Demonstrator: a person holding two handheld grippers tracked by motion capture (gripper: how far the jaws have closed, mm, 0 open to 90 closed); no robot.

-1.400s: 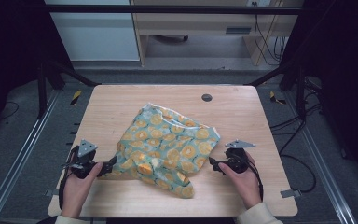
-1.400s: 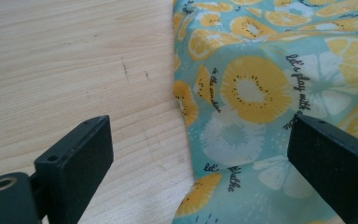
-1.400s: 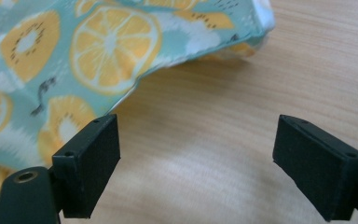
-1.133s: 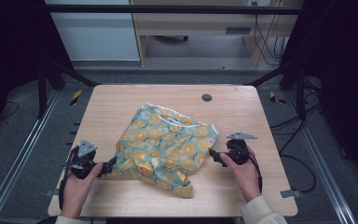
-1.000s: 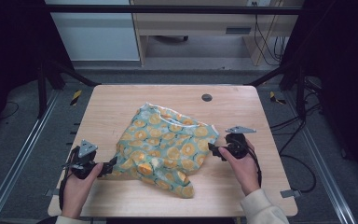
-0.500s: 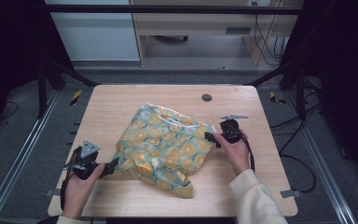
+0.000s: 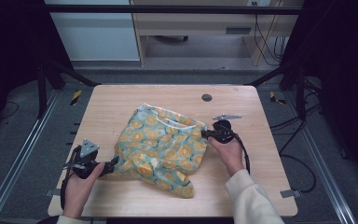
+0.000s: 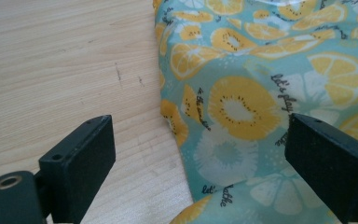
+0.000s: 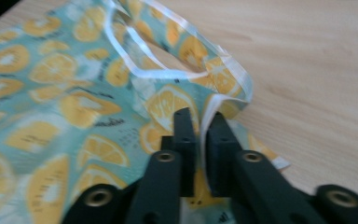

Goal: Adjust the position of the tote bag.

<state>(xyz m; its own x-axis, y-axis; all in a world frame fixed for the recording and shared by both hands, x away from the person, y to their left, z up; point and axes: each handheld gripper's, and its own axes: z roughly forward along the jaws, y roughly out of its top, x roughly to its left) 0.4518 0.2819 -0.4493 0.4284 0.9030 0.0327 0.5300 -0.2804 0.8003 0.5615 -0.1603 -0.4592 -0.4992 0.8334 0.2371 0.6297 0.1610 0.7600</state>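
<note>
Left gripper view: cloth (image 8: 261,93) printed "let's play"; left gripper (image 8: 205,172) fingers apart. Right gripper (image 9: 198,140) fingers just closed, clamped on cloth edge.

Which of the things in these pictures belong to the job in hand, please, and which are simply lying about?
In the job:
- lemon-print cloth
- right gripper, shut on the cloth's white-trimmed edge
- left gripper, open at the cloth's near corner

Lying about:
- dark round disc on the table

Crumpled teal lemon-print cloth (image 7: 161,147) lies mid-table, white-hemmed opening facing away.
</note>
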